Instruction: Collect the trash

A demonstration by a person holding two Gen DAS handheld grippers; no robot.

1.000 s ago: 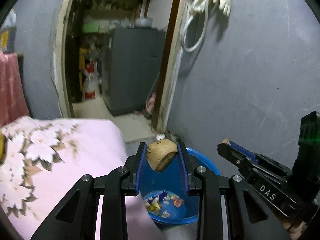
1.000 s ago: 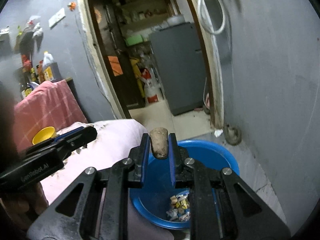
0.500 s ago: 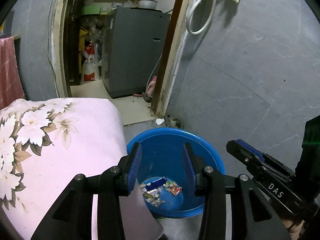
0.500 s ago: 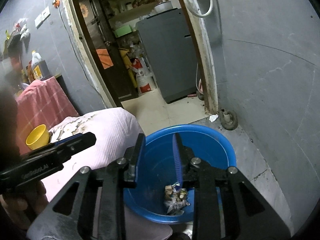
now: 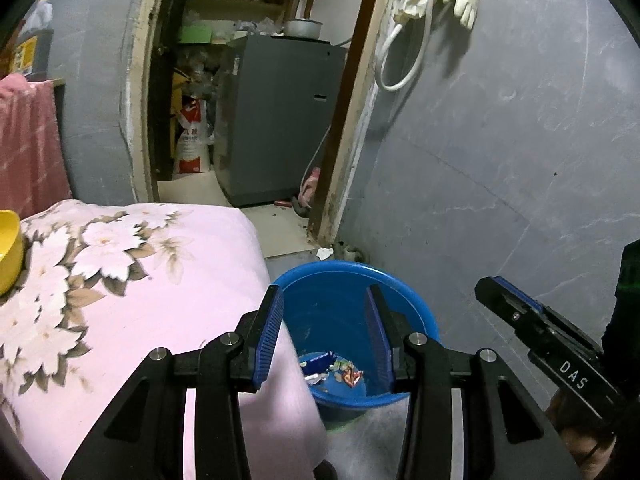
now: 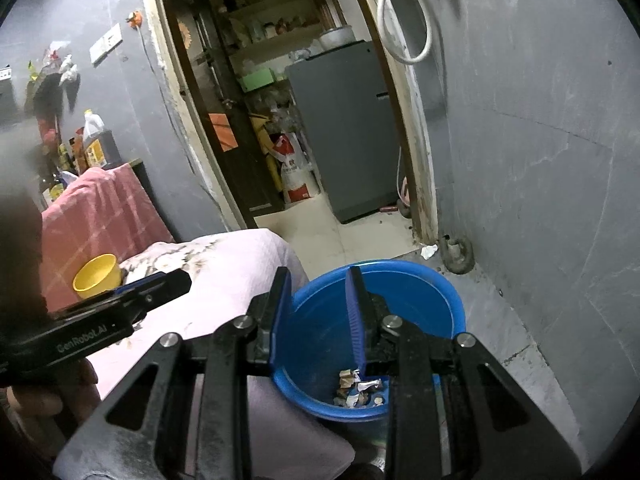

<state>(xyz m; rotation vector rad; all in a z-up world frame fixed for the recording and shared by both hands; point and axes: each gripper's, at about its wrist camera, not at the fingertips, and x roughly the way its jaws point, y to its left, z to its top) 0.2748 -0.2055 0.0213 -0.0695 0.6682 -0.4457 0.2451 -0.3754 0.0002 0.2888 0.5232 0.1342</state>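
Trash (image 5: pixel 332 368) is lying as a small heap of crumpled wrappers at the bottom of the blue basin (image 5: pixel 404 300), below and just ahead of both claws. To the left of the claws, a pink floral cloth (image 5: pixel 132 280) is covering a raised surface whose rounded edge is touching or overlapping the basin's near-left rim, with a yellow bowl (image 6: pixel 98 276) sitting farther left. The left gripper (image 5: pixel 324 320) is hanging over the basin with its jaws spread wide and nothing between them. The right gripper (image 6: pixel 318 308) is hovering likewise, jaws parted and empty. To the right of the basin, bare grey floor (image 6: pixel 516 332) is running to the grey wall (image 5: pixel 500 152), leaving open room.
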